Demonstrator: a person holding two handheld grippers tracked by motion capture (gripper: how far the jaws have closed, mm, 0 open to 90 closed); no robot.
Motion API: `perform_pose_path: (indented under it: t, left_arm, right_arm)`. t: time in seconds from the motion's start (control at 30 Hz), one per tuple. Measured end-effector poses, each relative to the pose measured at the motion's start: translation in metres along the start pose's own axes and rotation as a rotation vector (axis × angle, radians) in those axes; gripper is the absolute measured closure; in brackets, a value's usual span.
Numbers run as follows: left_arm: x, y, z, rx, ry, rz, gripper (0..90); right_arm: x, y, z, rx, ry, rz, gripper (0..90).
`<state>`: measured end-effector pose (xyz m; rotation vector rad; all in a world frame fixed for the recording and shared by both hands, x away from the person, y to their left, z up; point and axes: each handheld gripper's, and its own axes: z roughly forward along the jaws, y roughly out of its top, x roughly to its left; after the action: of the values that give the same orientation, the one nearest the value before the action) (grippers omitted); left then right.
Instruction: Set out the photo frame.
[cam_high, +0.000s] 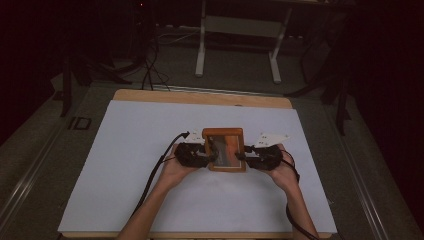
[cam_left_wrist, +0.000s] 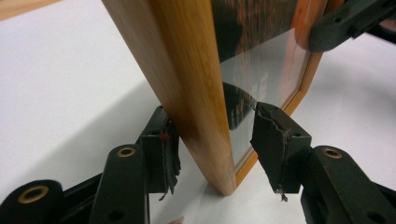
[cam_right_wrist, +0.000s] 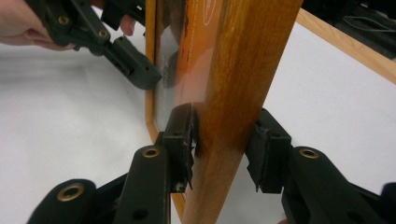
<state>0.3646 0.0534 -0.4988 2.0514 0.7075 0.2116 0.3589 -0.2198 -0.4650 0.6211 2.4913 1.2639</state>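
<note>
Wooden picture frame upright, centre frame, on white sheet.
We see left gripper straddling its edge, unclenched; right gripper pinches opposite edge. Glass reflective; desk legs upper centre.

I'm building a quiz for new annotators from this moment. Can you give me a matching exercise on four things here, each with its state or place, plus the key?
Things:
1. wooden picture frame
2. left gripper
3. right gripper
4. white sheet

States or places:
A. jaws pressed on the frame's right side bar
B. covers the tabletop
C. jaws set around the frame's left side bar, with a gap on the glass side
D. held between both grippers, near the middle of the table

Pairs: 1-D, 2-C, 3-A, 4-B
</note>
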Motion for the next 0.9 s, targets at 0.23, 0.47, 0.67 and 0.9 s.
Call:
perform_pose_path:
  t: [0.23, 0.47, 0.67, 0.9]
  left_arm:
    - [-0.001, 0.001, 0.000, -0.008, -0.014, -0.018, 53.6]
    - [0.002, 0.000, -0.003, -0.031, -0.034, -0.039, 57.3]
    - [0.005, -0.004, -0.017, -0.008, -0.013, -0.030, 57.2]
    - [0.007, -0.017, -0.045, 0.001, 0.016, -0.089, 57.1]
  right_arm:
    - [-0.005, -0.006, -0.001, -0.015, 0.023, 0.057, 63.7]
    - [-0.007, -0.009, 0.001, -0.030, 0.032, 0.112, 62.5]
    - [0.001, -0.004, 0.009, -0.026, 0.040, 0.106, 62.5]
    - [0.014, 0.003, 0.027, -0.044, 0.105, 0.148, 62.4]
